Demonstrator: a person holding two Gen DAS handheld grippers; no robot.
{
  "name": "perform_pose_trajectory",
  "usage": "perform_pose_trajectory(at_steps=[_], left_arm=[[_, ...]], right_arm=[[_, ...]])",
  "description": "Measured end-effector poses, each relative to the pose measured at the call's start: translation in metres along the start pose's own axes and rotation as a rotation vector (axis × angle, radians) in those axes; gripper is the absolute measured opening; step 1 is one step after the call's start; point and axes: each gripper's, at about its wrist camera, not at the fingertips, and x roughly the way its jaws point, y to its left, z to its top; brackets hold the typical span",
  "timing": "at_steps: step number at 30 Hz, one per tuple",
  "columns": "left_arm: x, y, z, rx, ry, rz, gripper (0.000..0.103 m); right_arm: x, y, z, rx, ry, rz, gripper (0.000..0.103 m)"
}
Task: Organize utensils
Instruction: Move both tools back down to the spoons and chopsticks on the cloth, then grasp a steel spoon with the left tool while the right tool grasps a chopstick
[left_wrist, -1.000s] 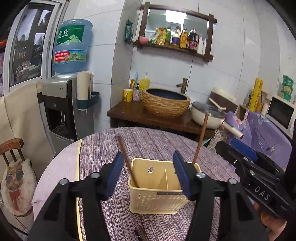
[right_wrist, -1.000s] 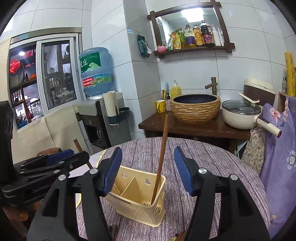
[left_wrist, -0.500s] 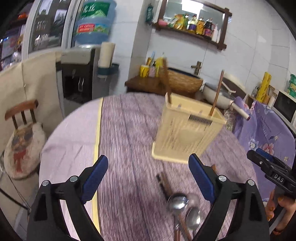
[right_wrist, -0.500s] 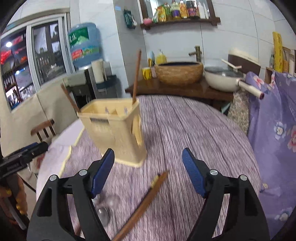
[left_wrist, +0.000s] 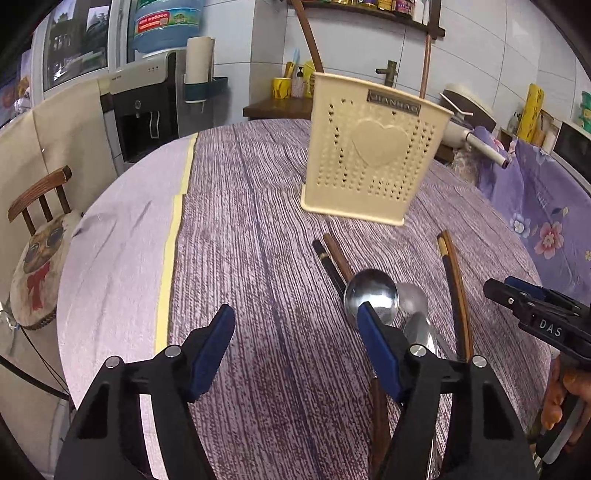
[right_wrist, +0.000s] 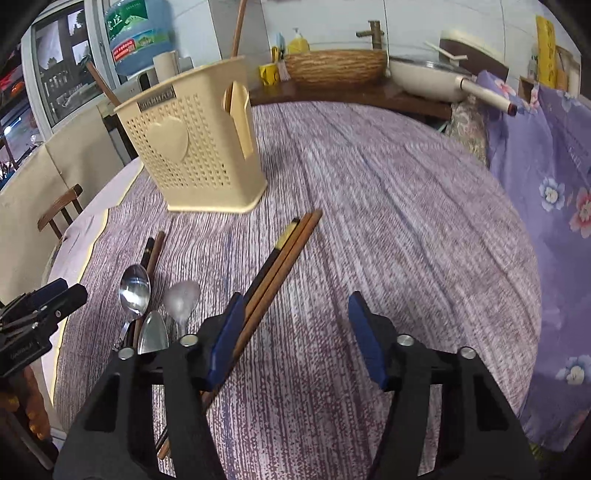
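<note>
Through my left wrist camera, my left gripper hangs low over the purple tablecloth with its blue pads spread wide and nothing between them. The right-hand pad sits over the bowl of the nearest metal spoon, which lies in a loose cluster with 2 more spoons and a dark-and-brown chopstick pair pointing toward the cream utensil holder. The holder stands upright farther back on the table, near but apart from the loose pieces, and already has 2 brown chopsticks leaning out of its top, so I judge the sorting has begun but most of it remains. A second chopstick group lies to the right, near my right gripper, which enters from the edge. Through my right wrist camera, that right gripper is likewise spread apart and empty; a bundle of 3 chopsticks — 1 dark with a pale tip, 2 brown — runs under its left pad, angled toward the holder. The spoons lie off to the left, beside my other gripper. The perforated holder shows a side slot with a chopstick visible inside. Everything lies flat and close together, so lifting 1 piece cleanly will, I think, take care.
</note>
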Motion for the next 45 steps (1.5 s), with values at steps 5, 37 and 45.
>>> perform_pose_trajectory(at_steps=[5,37,45], left_arm=[[0.006,-0.005,-0.007,0.009,0.022,-0.005,0.066],[0.019,-0.031,0.001,0.058,0.046,-0.007,0.062],[0.032,-0.049,0.014,0.058,0.054,0.002,0.062]], right_arm=[[0.013,0.012,-0.003,-0.004,0.036,0.012,0.053],[0.033,-0.028,0.02,-0.022,0.057,-0.127,0.032],[0.036,-0.025,0.02,-0.028,0.039,-0.144,0.032]])
